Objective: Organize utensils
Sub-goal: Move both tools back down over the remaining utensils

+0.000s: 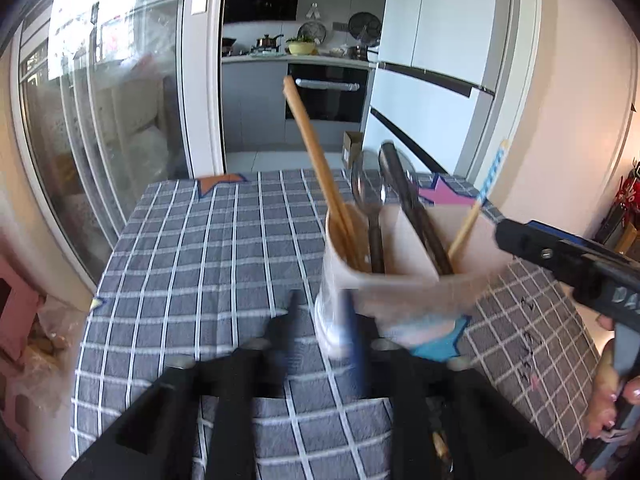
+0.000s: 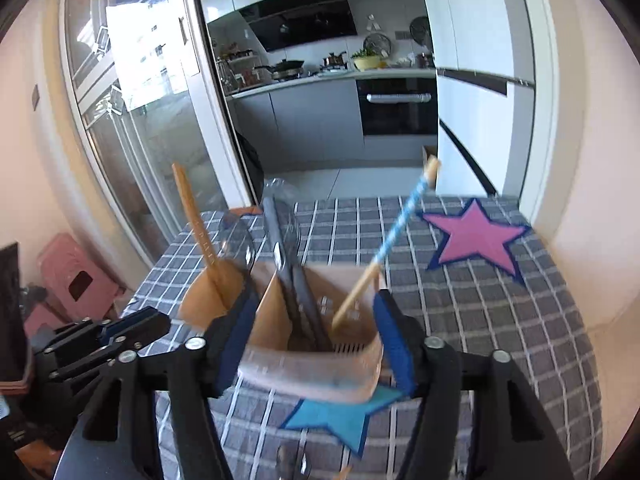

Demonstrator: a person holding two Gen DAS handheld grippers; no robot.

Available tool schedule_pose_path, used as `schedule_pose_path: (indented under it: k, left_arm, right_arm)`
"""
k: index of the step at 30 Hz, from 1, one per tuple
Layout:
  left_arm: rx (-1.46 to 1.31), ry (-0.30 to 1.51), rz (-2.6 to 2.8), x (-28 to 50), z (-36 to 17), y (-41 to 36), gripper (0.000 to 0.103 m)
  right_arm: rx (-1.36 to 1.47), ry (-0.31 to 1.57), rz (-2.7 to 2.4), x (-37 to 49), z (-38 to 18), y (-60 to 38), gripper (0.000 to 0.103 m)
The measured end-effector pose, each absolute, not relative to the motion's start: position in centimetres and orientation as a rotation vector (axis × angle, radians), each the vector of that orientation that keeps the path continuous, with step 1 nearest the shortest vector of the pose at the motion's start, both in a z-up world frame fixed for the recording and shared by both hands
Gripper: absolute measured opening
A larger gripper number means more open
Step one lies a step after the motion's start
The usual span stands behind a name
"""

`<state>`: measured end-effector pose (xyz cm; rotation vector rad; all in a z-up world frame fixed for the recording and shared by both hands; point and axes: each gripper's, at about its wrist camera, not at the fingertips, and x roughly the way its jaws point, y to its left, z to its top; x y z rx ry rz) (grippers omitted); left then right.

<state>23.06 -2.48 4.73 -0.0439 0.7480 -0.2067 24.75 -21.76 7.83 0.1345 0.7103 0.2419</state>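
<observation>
On the checked tablecloth [image 2: 500,320], at twelve o'clock of the right gripper [image 2: 316,336], the utensil holder [image 2: 320,344] is straddled by wide jaws, seemingly released once filled, while the left gripper [image 1: 324,332] is spread wide too.

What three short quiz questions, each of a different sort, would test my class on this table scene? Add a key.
1. True or false: the utensil holder lies tipped on its side.
2. Which colour is the star that pokes out from under the holder? A pink, B blue, C orange.
3. Fill in: the tablecloth has a grey and white ____ pattern.
Key: 1 false; 2 B; 3 checked.
</observation>
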Motion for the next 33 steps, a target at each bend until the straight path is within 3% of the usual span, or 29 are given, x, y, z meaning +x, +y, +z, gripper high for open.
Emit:
schedule_pose_path:
  k: [1,17,20,23,33]
  left_arm:
    - [-0.045,0.749,-0.195,22.7,4.6,-2.3,0.103]
    - [-0.061,0.9,-0.183,17.5,0.3,-1.1,0.103]
    - [-0.024,0.923,-0.199,16.8,-0.4,-1.9,0.103]
    - [0.001,0.944,-0.214,16.2,-1.0,-2.5,0.103]
    - [0.061,1.007,-0.244,14.4,-2.5,-3.3,0.103]
  right_arm:
    - [0.14,0.72,0.24,24.2,7.7,-22.0,0.069]
    - [0.25,0.947,0.167,17.4,1.8,-24.8,0.081]
    - [0.254,0.991,0.159,16.6,0.6,-25.0,0.088]
    - [0.272,1.018,0.145,16.0,-0.2,-25.2,0.103]
    - [0.301,1.123,0.091,14.5,-2.0,-25.8,0.103]
